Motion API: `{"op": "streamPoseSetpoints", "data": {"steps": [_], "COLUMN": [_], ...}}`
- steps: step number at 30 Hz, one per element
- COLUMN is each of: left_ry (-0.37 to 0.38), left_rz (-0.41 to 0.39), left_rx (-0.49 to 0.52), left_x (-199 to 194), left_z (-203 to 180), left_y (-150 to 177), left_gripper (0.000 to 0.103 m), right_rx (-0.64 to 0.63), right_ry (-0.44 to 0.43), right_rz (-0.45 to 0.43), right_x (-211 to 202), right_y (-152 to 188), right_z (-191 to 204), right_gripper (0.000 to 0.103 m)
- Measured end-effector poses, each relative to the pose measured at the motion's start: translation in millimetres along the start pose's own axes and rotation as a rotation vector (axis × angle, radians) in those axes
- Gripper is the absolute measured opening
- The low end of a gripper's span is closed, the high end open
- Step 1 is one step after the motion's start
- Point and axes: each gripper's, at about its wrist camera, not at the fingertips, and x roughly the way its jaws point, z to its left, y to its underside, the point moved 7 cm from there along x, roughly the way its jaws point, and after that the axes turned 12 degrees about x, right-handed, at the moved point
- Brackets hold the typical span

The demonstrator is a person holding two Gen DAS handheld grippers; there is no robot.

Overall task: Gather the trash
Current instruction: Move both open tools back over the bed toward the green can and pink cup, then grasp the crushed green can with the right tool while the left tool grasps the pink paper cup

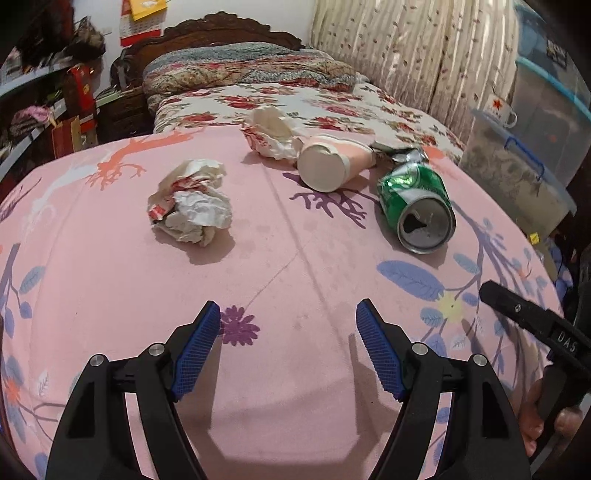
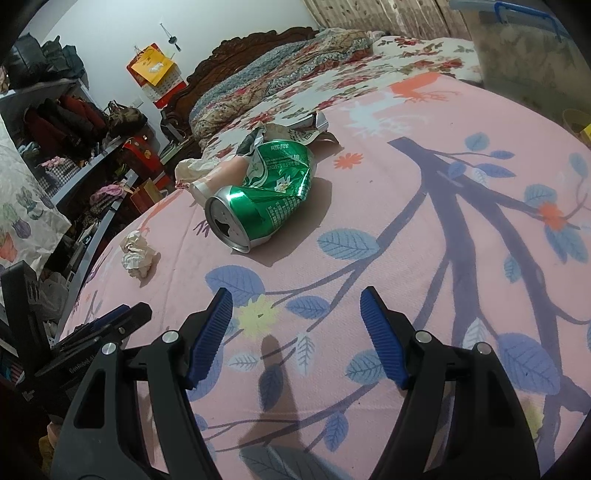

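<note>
Trash lies on a pink patterned blanket [image 1: 258, 258]. A crumpled paper ball [image 1: 190, 201] lies left of centre; it also shows in the right wrist view [image 2: 137, 253]. A second crumpled wrapper [image 1: 271, 133] lies farther back. A pink paper cup [image 1: 334, 162] lies on its side. A dented green can [image 1: 417, 206] lies on its side at the right, also in the right wrist view [image 2: 264, 197]. My left gripper [image 1: 288, 314] is open and empty, short of the paper ball. My right gripper [image 2: 295, 299] is open and empty, short of the can.
A bed with floral bedding [image 1: 295, 99] and a wooden headboard [image 1: 214, 29] stands behind. Clear plastic storage bins [image 1: 524, 162] stand at the right with a mug [image 1: 498, 107] on one. Cluttered shelves [image 2: 66, 147] line the left side. The blanket edge [image 2: 92, 280] drops off at the left.
</note>
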Motion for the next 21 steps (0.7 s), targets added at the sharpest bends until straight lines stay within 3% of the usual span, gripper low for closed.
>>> {"op": "streamPoseSetpoints", "data": {"steps": [8,21], "left_ry": [0.028,0.032], "left_rz": [-0.004,-0.007], "left_rx": [-0.119,-0.124], "left_x": [-0.7,-2.6], "left_z": [19.2,20.8], "left_y": [6.0,7.6], "left_gripper": [0.072,0.072], "right_rx": [-0.006,0.008], "right_ry": [0.006,-0.027], "right_rz": [-0.001,0.012], "right_x": [0.7,-0.4], "right_y": [0.2,-0.1], "right_z": [0.0,-1.5], "right_gripper": [0.073,0.074]}}
